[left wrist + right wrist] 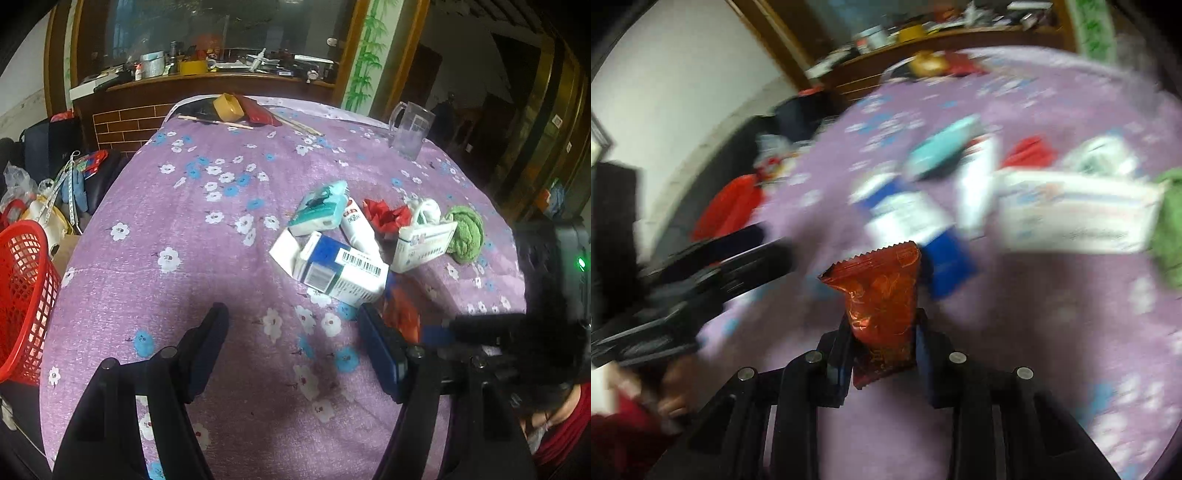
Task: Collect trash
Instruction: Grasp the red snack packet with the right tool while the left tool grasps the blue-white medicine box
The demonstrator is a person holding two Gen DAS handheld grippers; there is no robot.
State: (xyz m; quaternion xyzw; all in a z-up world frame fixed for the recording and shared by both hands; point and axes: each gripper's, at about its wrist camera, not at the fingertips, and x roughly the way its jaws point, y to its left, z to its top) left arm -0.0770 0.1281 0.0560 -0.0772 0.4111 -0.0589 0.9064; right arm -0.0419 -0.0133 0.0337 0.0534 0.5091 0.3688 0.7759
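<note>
Nearest my right-wrist camera, my right gripper (882, 332) has its fingers (837, 363) pinching an orange-red snack wrapper (881, 295), which stands upright between them with its serrated top edge toward 12 o'clock. The wrapper carries a pattern and a small mark near the top, but motion blur keeps me from reading any of it.

From the left-wrist camera, my left gripper (295, 332) hovers over the bench (184, 266), which is draped in a purple cloth with white and blue flowers. Its fingers (207, 343) are spread wide with nothing between them.

The rest of the trash lies in a cluster at about 1 o'clock from the left gripper. A blue-and-white carton (341, 267) with a barcode on top lies closest, its flap open. Behind it are a teal tissue pack (319, 208) and a white tube (358, 227) with red lettering too small to read. Beside those sit crumpled red paper (386, 214), a white box (421, 243) with blue print I cannot make out, and a green cloth ball (467, 234).

A red mesh basket (22, 302) stands off the bench edge at 9 o'clock. A clear plastic jug (410, 129) stands at 1 o'clock, well apart from the cluster. A yellow tape roll (229, 107) lies at the far edge, at 12 o'clock.
</note>
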